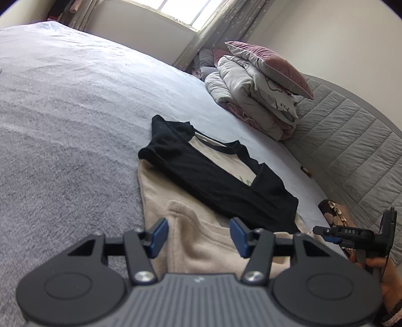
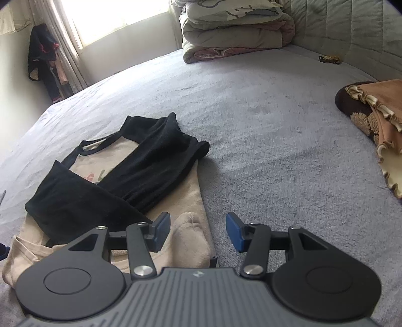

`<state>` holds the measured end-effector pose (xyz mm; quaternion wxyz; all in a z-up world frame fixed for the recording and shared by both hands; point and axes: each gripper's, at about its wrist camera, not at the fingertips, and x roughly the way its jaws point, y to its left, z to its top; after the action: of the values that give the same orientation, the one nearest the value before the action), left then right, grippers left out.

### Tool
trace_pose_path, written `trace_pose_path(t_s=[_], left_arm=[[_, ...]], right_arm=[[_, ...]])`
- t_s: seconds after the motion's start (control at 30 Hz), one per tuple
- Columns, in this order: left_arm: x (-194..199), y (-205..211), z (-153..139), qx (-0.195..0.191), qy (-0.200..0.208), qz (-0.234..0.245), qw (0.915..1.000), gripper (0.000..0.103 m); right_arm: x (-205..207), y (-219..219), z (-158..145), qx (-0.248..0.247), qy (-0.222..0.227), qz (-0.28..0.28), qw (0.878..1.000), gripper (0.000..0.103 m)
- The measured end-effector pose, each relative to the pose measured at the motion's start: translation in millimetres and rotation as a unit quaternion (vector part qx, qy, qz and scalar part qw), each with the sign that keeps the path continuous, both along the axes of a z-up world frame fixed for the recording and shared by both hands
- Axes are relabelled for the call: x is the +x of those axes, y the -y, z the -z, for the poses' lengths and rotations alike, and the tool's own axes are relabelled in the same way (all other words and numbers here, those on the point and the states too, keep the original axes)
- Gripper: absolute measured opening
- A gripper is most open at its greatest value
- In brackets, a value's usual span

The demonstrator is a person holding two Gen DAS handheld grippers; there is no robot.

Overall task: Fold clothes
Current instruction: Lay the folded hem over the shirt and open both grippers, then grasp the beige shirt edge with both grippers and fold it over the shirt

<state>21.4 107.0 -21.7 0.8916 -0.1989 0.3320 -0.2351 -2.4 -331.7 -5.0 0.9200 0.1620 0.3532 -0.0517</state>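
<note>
You are holding the left gripper point(image 1: 198, 232) and right gripper point(image 2: 198, 231) spread wide and empty over the near hem of a beige shirt point(image 1: 201, 249) lying on the grey bed point(image 1: 62, 113), black sleeves point(image 2: 140, 161) crossing its chest. Farther off, folded bedding point(image 1: 251, 93) is sitting against the headboard point(image 1: 351, 140).

One shirt point(image 1: 213, 181) lies on one bed point(image 1: 62, 113), with two black sleeves folded across its beige body. One stack of folded quilts point(image 1: 251, 100) sits at the head, with one pillow point(image 1: 271, 65) on top. One brown and tan frilled cloth point(image 2: 371, 120) lies apart. One window point(image 2: 113, 15) shows. Two tongs count here: left tongs point(image 1: 199, 235) and right tongs point(image 2: 198, 232), each with two blue pads.
</note>
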Motion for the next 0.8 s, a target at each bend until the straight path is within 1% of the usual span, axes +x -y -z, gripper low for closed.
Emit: trace_pose_path(t_s=[0.23,0.33,0.4,0.43,0.47,0.5,0.53,0.57,0.6,0.67,0.7,0.8], left_arm=[[2.8,6.4,6.2,0.022,-0.011,0.002,0.9997,0.055],[2.4,11.4,8.0,0.034,-0.011,0.007,0.9993,0.049],[1.4,14.0,8.6,0.043,-0.009,0.008,0.9990,0.042],[1.1,14.9,8.9,0.047,-0.009,0.007,0.9988,0.034],[0.8,15.7,9.2,0.050,-0.009,0.005,0.9987,0.025],[0.4,16.2,9.5,0.054,-0.009,0.002,0.9985,0.019],[-0.1,16.9,9.8,0.057,-0.008,-0.001,0.9983,0.012],[-1.4,17.3,9.5,0.060,-0.005,-0.005,0.9982,0.011],[-3.2,18.0,8.6,0.063,0.001,-0.010,0.9980,0.010],[-7.4,19.9,4.8,0.073,0.020,-0.020,0.9969,0.008],[-9.4,20.4,2.1,0.077,0.030,-0.026,0.9962,0.008],[-13.6,17.1,-6.2,0.079,0.061,-0.043,0.9941,0.008]], right_arm=[[0.3,0.7,0.1,-0.002,-0.004,-0.003,1.000,0.052],[1.6,-0.7,1.8,-0.008,-0.008,-0.007,1.000,0.052],[2.9,-2.5,3.6,-0.016,-0.013,-0.011,1.000,0.052],[3.6,-3.8,4.7,-0.021,-0.015,-0.012,1.000,0.052],[4.3,-5.1,5.8,-0.026,-0.016,-0.014,0.999,0.052],[4.7,-6.7,6.6,-0.031,-0.016,-0.017,0.999,0.051],[5.0,-8.5,7.4,-0.035,-0.016,-0.020,0.999,0.048],[5.0,-10.4,7.8,-0.040,-0.015,-0.024,0.999,0.033],[5.1,-12.2,8.1,-0.045,-0.014,-0.028,0.999,0.013],[4.0,-15.0,6.8,-0.055,-0.008,-0.027,0.998,0.012],[2.5,-16.1,5.3,-0.063,-0.001,-0.023,0.998,0.010],[-0.9,-18.0,-1.1,-0.086,0.027,-0.014,0.996,0.009]])
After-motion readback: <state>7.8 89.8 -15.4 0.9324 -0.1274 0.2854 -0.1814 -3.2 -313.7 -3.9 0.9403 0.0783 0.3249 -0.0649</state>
